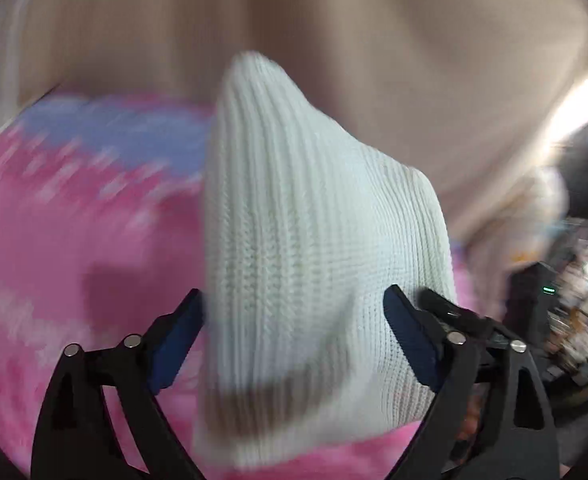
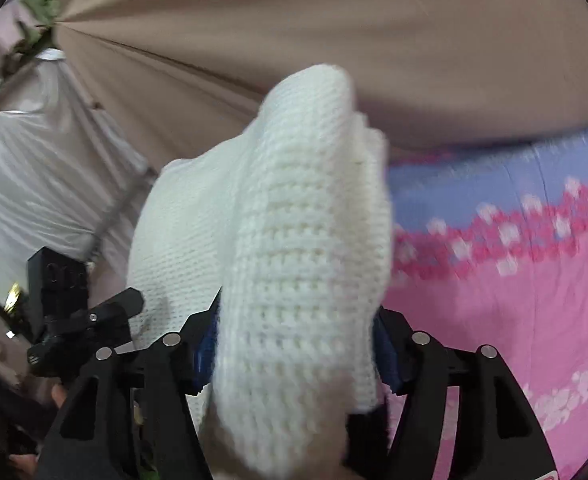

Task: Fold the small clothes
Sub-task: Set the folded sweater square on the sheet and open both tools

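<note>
A white ribbed knit garment [image 1: 294, 220] stands bunched between the fingers of my left gripper [image 1: 294, 320], raised above the pink bedsheet [image 1: 74, 240]. The jaws look wide apart around the thick cloth, with both blue pads [image 1: 178, 340] against its sides. The same white knit [image 2: 302, 240] fills my right gripper [image 2: 294, 344], whose blue pads [image 2: 206, 356] press a thick fold of it. The left gripper also shows at the left edge of the right wrist view [image 2: 86, 320].
A pink and blue flowered sheet [image 2: 514, 280] covers the bed. A beige curtain [image 2: 334, 32] hangs behind, with white fabric [image 2: 34, 180] at the left. Cluttered dark items [image 1: 574, 320] sit at the right. The background is motion-blurred.
</note>
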A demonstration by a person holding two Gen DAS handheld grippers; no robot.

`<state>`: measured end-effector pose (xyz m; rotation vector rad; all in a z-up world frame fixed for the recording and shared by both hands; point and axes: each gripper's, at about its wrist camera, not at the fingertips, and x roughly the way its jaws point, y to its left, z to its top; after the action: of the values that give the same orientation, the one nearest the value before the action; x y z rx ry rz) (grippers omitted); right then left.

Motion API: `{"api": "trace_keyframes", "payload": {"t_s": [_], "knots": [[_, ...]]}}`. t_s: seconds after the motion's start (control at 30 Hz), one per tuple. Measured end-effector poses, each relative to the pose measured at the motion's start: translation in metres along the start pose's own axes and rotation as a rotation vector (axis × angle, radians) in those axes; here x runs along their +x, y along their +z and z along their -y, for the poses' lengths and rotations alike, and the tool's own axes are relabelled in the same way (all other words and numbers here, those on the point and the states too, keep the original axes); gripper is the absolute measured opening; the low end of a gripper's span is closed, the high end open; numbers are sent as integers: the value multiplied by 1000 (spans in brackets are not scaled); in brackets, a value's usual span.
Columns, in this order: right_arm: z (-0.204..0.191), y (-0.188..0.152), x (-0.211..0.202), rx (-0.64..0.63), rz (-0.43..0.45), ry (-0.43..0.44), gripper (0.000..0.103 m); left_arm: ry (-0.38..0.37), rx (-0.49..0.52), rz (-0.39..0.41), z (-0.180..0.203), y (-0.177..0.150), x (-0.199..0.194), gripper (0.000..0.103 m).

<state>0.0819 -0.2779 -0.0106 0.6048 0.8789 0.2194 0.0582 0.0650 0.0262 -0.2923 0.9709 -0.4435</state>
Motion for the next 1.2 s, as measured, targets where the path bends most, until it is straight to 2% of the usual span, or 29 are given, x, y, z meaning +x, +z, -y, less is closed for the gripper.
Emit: {"api": "trace_keyframes", "payload": {"t_s": [0.03, 0.07, 0.1, 0.17, 0.27, 0.37, 0.43, 0.47, 0.5, 0.53, 0.57, 0.67, 0.77, 0.83, 0.9, 0.93, 0.97, 1.0, 1.03, 1.1, 1.2], "knots": [[23, -20, 20, 81, -60, -45, 48, 67, -14, -42, -19, -16, 16, 67], [35, -36, 25, 129, -82, -12, 25, 108, -25, -72, -33, -30, 25, 65], [38, -55, 23, 152, -76, 22, 19, 142, -23, -78, -42, -44, 27, 65], [25, -70, 17, 87, -67, 0, 19, 175, 21, -60, -41, -56, 21, 66], [-8, -66, 20, -45, -88, -4, 15, 214, 87, -41, -22, -60, 21, 67], [-34, -63, 53, -197, -137, -62, 8, 269, 108, -66, -11, -58, 44, 67], [-30, -64, 77, -240, -174, -142, 5, 312, 116, -97, -15, -60, 71, 67], [-11, -64, 95, -231, -196, -221, 5, 332, 121, -112, -23, -63, 84, 67], [8, -66, 106, -189, -226, -259, 0, 374, 117, -152, -30, -67, 100, 66], [26, -66, 111, -119, -254, -251, 0, 378, 110, -181, -36, -71, 109, 66], [32, -63, 104, -52, -241, -210, 0, 371, 81, -205, -44, -74, 116, 67], [11, -61, 85, -109, -196, -169, 0, 358, 31, -196, -54, -75, 114, 68], [24, -73, 107, -126, -275, -262, 0, 369, 42, -189, -50, -74, 111, 67], [30, -70, 97, -42, -252, -244, 0, 390, 83, -168, -40, -71, 103, 66], [12, -65, 73, -44, -191, -251, 0, 410, 116, -110, -24, -67, 85, 70], [0, -65, 59, -59, -152, -267, 10, 409, 124, -77, -16, -66, 75, 76], [-12, -65, 47, -86, -118, -285, 15, 407, 127, -49, -10, -65, 66, 84], [-26, -68, 35, -119, -80, -302, 21, 404, 132, -26, -4, -65, 59, 86], [-36, -72, 26, -134, -50, -322, 31, 398, 140, -10, 2, -65, 52, 88], [-50, -81, 12, -138, 9, -370, 42, 401, 155, 9, 12, -65, 41, 92], [-59, -97, 4, -131, 49, -414, 45, 413, 180, 38, 22, -70, 28, 94]]}}
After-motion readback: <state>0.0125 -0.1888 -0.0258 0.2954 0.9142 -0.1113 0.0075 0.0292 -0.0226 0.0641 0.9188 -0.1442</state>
